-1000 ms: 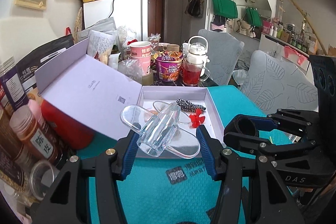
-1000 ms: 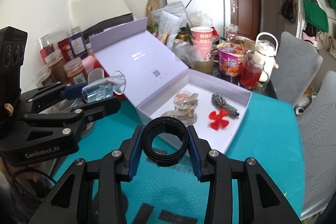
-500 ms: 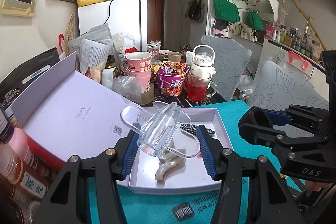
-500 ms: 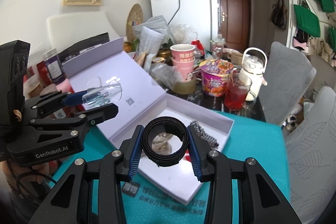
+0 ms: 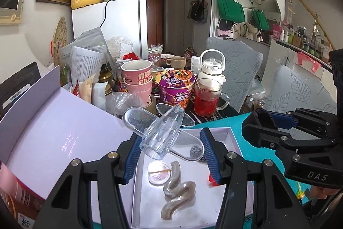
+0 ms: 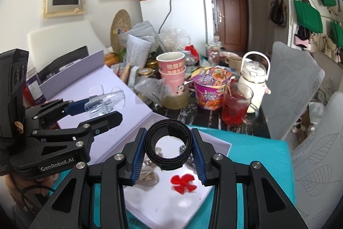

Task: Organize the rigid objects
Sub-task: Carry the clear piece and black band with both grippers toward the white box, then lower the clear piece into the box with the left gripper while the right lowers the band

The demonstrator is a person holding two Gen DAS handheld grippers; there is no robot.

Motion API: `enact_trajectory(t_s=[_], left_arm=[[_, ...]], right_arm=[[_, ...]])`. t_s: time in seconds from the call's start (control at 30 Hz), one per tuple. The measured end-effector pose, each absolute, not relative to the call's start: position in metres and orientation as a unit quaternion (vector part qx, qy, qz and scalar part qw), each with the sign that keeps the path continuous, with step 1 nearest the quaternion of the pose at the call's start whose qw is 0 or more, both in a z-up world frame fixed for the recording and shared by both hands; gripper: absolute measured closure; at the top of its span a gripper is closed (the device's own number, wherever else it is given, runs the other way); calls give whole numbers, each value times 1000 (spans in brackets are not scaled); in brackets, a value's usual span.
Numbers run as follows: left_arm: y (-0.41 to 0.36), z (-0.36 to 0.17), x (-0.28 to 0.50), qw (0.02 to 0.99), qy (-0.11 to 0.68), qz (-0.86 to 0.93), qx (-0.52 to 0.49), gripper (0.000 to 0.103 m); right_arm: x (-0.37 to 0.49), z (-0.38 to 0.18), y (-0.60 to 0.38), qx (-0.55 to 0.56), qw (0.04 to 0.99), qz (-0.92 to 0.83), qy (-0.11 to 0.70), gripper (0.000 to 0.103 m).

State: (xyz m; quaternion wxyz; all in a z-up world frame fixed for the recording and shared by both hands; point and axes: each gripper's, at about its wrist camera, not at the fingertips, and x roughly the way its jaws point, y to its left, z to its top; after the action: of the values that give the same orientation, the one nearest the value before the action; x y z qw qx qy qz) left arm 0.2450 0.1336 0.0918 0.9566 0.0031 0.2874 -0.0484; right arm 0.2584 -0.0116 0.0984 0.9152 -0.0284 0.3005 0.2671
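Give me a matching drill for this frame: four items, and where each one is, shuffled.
Items:
1. clear plastic piece
2. black coiled band
3. red flower clip
4. glass mug of red drink

Places:
A. lying in the open white box
B. in the right gripper
C. standing behind the box
D. in the left gripper

Pairs: 1-D, 2-B, 3-A, 4-C

I see a clear plastic hair clip point(image 5: 163, 132) held tilted in the air above the open white box point(image 5: 232, 138), and a rolled black band point(image 6: 168, 144) upright on its edge, also over it. Inside the box lie a wavy beige clip point(image 5: 178, 192), a red flower clip point(image 6: 184, 183) and a black-and-white beaded piece point(image 5: 196, 150).
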Motion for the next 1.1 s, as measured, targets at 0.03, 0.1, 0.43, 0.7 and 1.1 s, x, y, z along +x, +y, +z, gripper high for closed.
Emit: enact_trajectory(t_s=[0.03, 0.1, 0.43, 0.7, 1.1], left_arm=[[134, 90, 249, 956, 289, -48, 3, 49], [133, 86, 254, 955, 294, -48, 6, 49], [135, 52, 278, 941, 334, -51, 11, 49], [135, 28, 293, 930, 363, -57, 7, 49], [136, 3, 305, 916, 398, -52, 11, 49]], right_arm=[[261, 97, -11, -28, 915, 265, 303, 63], [269, 92, -11, -27, 914, 262, 307, 63], [291, 63, -2, -46, 907, 256, 330, 63], [303, 41, 10, -64, 898, 260, 348, 63], [319, 9, 16, -66, 882, 262, 386, 63]])
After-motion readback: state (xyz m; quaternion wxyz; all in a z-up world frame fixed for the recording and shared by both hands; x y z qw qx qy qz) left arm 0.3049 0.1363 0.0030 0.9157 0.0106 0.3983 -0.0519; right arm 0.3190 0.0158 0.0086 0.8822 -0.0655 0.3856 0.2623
